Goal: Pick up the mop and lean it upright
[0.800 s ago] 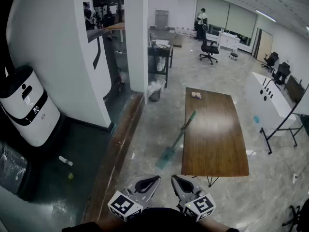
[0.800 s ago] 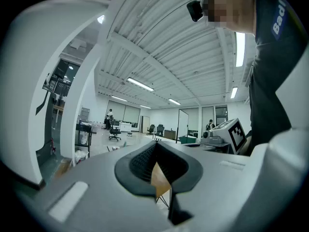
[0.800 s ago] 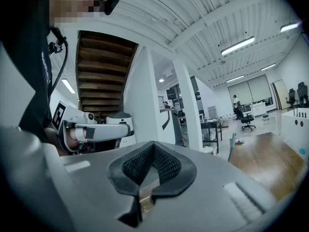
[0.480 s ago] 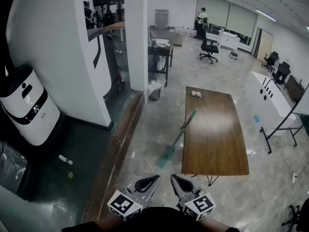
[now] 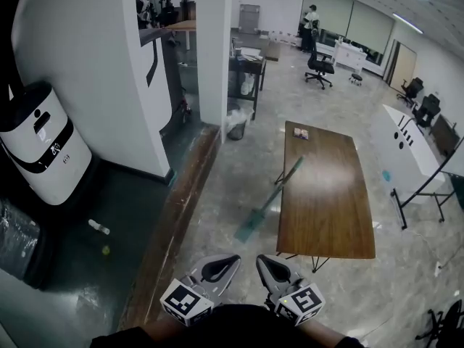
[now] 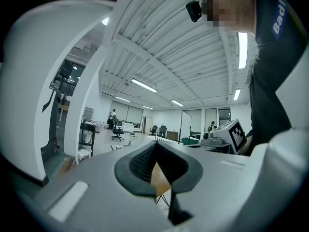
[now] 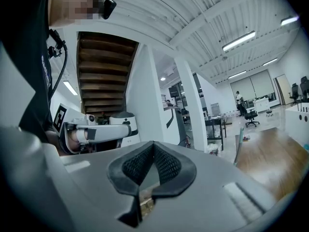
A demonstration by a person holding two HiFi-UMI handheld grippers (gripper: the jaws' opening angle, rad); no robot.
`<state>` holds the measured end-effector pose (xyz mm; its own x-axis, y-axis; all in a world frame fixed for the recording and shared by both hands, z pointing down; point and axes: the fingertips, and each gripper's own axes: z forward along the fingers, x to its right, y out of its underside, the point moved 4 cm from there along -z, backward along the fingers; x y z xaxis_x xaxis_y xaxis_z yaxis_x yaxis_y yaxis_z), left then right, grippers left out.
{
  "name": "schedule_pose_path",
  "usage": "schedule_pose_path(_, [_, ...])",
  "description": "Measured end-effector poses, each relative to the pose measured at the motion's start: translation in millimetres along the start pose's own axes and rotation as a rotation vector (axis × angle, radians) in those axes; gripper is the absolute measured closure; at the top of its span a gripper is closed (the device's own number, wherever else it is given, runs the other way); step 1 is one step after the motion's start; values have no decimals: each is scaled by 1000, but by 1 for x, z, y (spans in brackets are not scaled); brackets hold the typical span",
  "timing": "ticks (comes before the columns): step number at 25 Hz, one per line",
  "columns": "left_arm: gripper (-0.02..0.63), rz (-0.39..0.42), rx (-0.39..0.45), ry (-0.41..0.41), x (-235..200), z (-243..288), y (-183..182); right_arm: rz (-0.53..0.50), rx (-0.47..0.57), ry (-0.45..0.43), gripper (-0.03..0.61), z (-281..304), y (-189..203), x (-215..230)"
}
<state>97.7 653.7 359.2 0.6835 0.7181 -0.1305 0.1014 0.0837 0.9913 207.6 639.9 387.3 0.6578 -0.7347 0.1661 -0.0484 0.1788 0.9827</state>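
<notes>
Jaws pressed together on both L gripper (image 5: 230,261) & R gripper (image 5: 261,261), nothing pinched, the two side by side & close to the body. Well ahead of the jaws, roughly in line w/ the gap btwn them: mop (image 5: 270,201), head flat on floor (image 5: 217,187), handle slanting up & away to lean on near-left long edge of wooden worktop (image 5: 326,194). Far beyond that, ahead & slightly right of jaws: office chair (image 5: 319,67); off to their left, white machine (image 5: 40,151) by the wall.
</notes>
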Motion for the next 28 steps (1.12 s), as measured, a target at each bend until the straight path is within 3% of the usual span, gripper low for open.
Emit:
schedule_pose_path(9, [594,7,-4,-24,-30,-34,0,-14,-15,5,574,29,3,-31])
schedule_pose_path(28, [594,-20,1,50,-85,-73,6,-30,-61,131,572,63,16,-71])
